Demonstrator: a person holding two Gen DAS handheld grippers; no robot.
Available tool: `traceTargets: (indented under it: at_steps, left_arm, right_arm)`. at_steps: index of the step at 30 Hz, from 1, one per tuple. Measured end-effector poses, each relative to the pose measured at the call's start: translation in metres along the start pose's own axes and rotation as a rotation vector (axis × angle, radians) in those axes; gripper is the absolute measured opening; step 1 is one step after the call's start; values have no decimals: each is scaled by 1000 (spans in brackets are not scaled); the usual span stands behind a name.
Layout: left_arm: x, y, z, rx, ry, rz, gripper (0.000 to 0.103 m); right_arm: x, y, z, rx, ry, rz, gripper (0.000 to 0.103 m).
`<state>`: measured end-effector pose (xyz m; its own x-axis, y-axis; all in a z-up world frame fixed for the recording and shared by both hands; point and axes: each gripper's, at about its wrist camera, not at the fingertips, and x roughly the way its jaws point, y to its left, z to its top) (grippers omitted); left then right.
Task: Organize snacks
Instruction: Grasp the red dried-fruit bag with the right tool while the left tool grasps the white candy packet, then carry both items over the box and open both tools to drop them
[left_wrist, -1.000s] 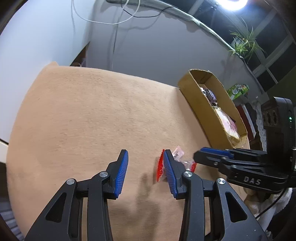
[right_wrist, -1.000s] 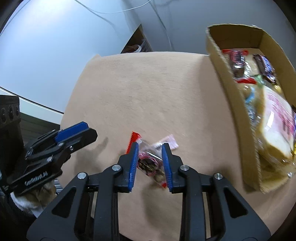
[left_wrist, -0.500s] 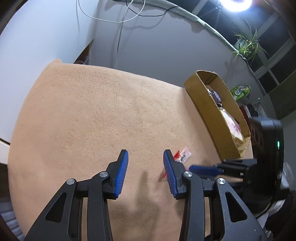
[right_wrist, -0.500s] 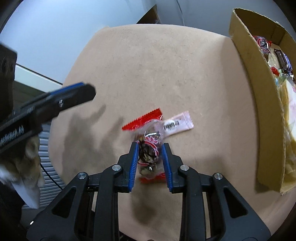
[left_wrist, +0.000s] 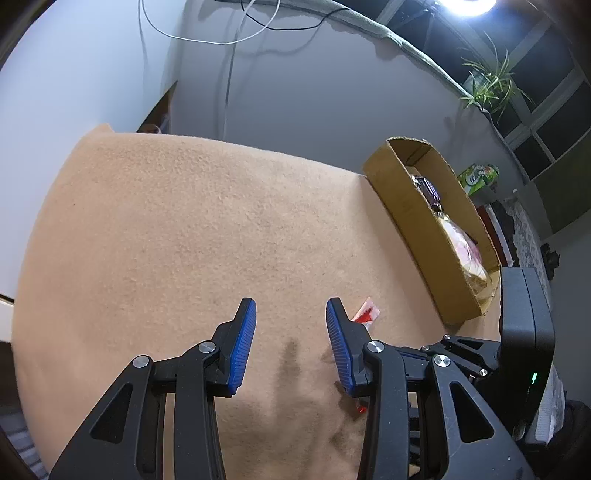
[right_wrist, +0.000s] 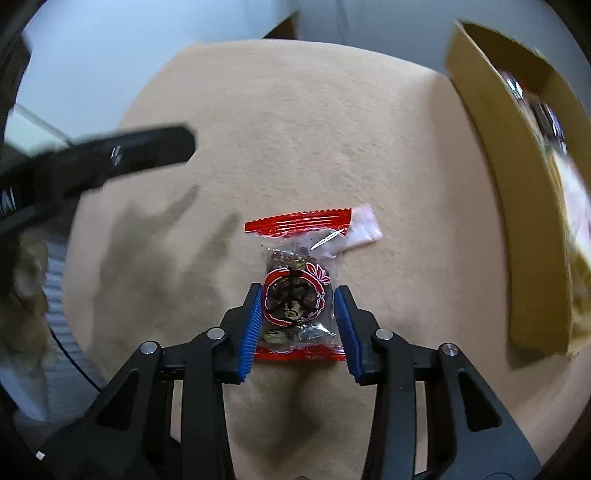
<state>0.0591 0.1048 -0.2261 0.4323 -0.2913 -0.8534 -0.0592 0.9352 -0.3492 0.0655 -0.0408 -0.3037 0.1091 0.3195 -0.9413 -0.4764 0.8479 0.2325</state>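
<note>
A clear snack packet with red ends and a dark filling (right_wrist: 295, 291) lies on the tan cloth between the blue pads of my right gripper (right_wrist: 298, 314). The jaws stand around it, a little apart from the wrapper, open. A small pink-white packet (right_wrist: 364, 230) lies just beyond it; it also shows in the left wrist view (left_wrist: 365, 314). My left gripper (left_wrist: 291, 332) is open and empty, hovering over bare cloth to the left of the packets. The cardboard box (left_wrist: 417, 221) with several snacks stands at the right.
The tan cloth (left_wrist: 184, 229) covers the table, which ends at a grey wall behind. The box also shows in the right wrist view (right_wrist: 495, 155) at the right edge. The left gripper's body (right_wrist: 92, 162) reaches in from the left.
My right gripper came down over the red-ended packet, which now lies flat between its wider-spread jaws. My left gripper drew back and up, away from the packets.
</note>
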Motion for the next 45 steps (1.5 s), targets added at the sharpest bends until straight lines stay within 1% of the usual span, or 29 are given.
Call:
traceTargets:
  at_steps: [2, 6, 10, 12, 15, 17, 21, 22, 23, 25, 28, 30, 31, 36, 40, 45]
  left_arm:
    - [3, -2, -2, 24, 8, -6, 38]
    - [12, -13, -4, 80, 33, -23, 38]
    - [29, -38, -8, 191, 75, -40, 38]
    - [40, -56, -12, 276, 93, -27, 38]
    - [52, -75, -16, 369, 113, -3, 38]
    - [61, -84, -17, 421, 132, 14, 38]
    - [76, -91, -18, 487, 155, 54, 38]
    - [79, -91, -18, 502, 159, 63, 36]
    - [81, -92, -18, 515, 162, 72, 33]
    - [84, -94, -20, 532, 152, 89, 27]
    - [83, -93, -19, 502, 133, 102, 18]
    - [81, -89, -20, 461, 121, 96, 18]
    - [80, -87, -21, 446, 114, 96, 18]
    - [68, -81, -24, 395, 94, 97, 17]
    - [52, -85, -19, 357, 53, 78, 17]
    - [28, -91, -8, 337, 6, 59, 17]
  right_arm:
    - [-4, -12, -4, 48, -11, 3, 37]
    - [-12, -38, -14, 127, -21, -19, 37]
    - [-16, -50, -18, 168, -29, -37, 37]
    - [-16, -49, -20, 177, -30, -47, 37]
    - [-16, -50, -20, 186, -30, -51, 37]
    - [-17, -52, -21, 190, -27, -46, 37]
    - [-24, -62, -22, 183, -20, -46, 37]
    - [-26, -63, -22, 180, -17, -49, 37]
    - [-26, -69, -8, 178, -14, -53, 37]
    - [-25, -74, -4, 167, -10, -63, 37]
    - [-21, -67, 0, 148, -11, -83, 35]
    - [-19, -63, 0, 128, -11, -99, 34]
    - [-18, -55, 1, 120, -11, -107, 34]
    - [-21, -46, 4, 101, -34, -119, 33]
    - [-41, -42, -2, 86, -67, -114, 33]
    - [-68, -41, 0, 77, -119, -106, 33]
